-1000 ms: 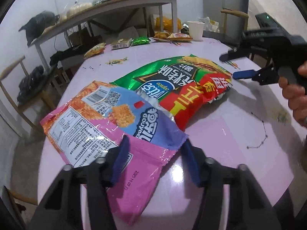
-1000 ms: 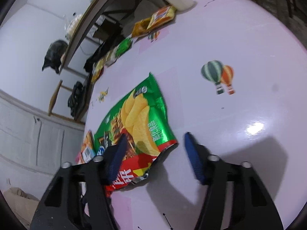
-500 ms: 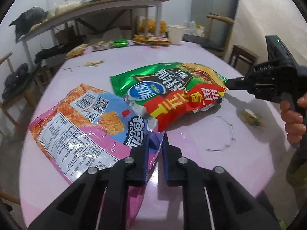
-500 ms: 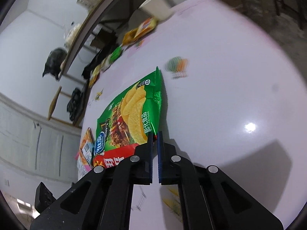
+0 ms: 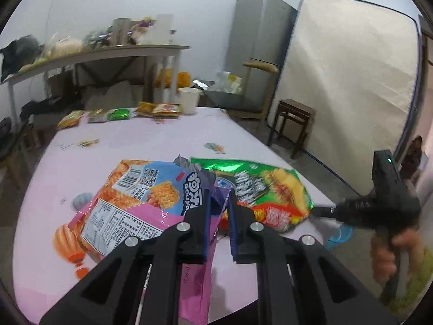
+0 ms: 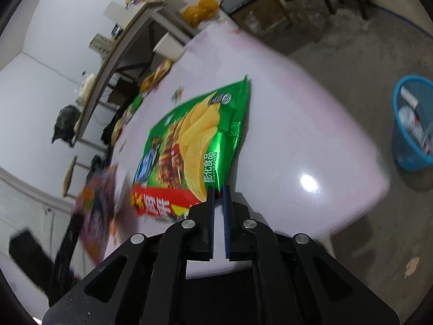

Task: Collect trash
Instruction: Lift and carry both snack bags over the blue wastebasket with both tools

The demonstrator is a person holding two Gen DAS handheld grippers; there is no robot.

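My left gripper (image 5: 219, 199) is shut on the edge of a pink and orange snack bag (image 5: 135, 197) and lifts that edge off the pink table (image 5: 113, 140). My right gripper (image 6: 218, 189) is shut on the corner of a green and red chip bag (image 6: 189, 138), which hangs raised over the table (image 6: 292, 135). The chip bag also shows in the left wrist view (image 5: 270, 189), with the right gripper (image 5: 316, 211) at its right end. The snack bag shows blurred in the right wrist view (image 6: 100, 200).
A blue waste basket (image 6: 414, 124) holding trash stands on the floor right of the table. A paper cup (image 5: 189, 100) and several small wrappers (image 5: 119, 113) lie at the table's far end. A stool (image 5: 295, 124) and chair stand beyond the table.
Both grippers closed on their bags about half a second ago. Since then both have lifted and pulled the bags toward the table's near edge.
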